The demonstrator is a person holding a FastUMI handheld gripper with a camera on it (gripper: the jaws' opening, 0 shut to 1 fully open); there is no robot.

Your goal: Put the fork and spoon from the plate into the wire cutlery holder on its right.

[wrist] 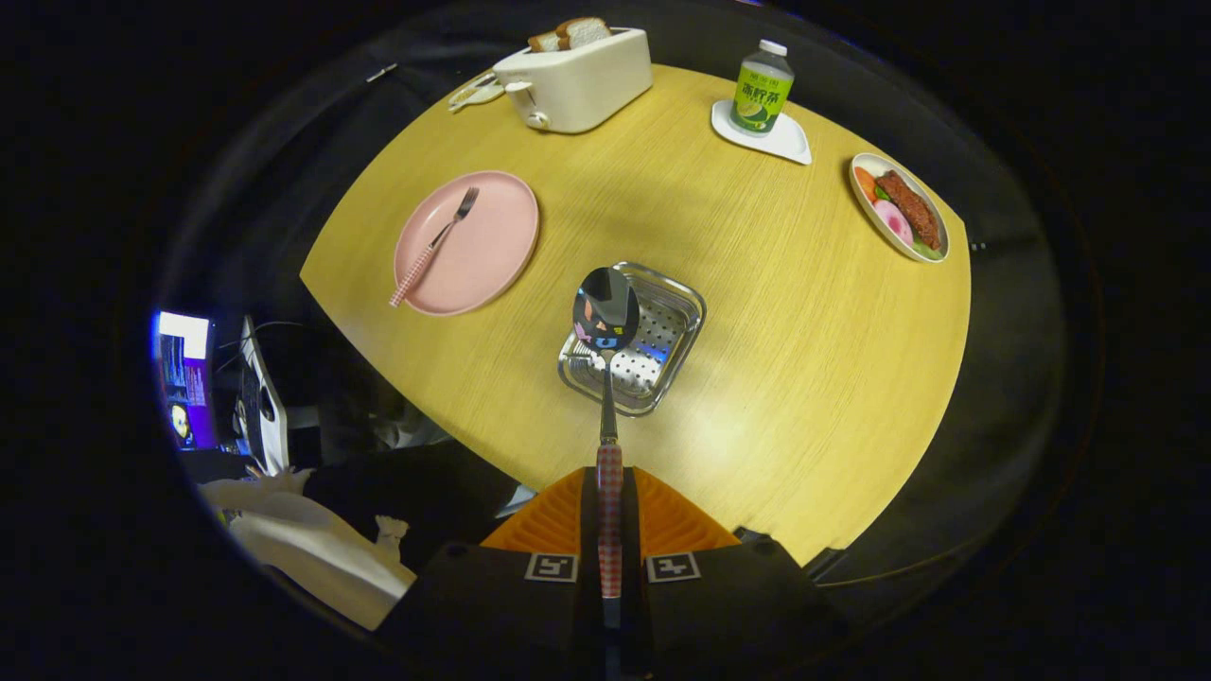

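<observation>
A round wooden table (757, 312) carries several items along its far side: a white toaster (577, 80) with slices of bread (570, 34) standing in its slots, and to its right a green-labelled bottle (762, 90) with a white cap, upright on a small white tray (781, 140). Further right, near the table's edge, an oval dish (863, 200) holds food in red, pink, orange and green. Off the table on the near left, a lit screen (184, 378) glows in the dark beside some white cloth (303, 539).
</observation>
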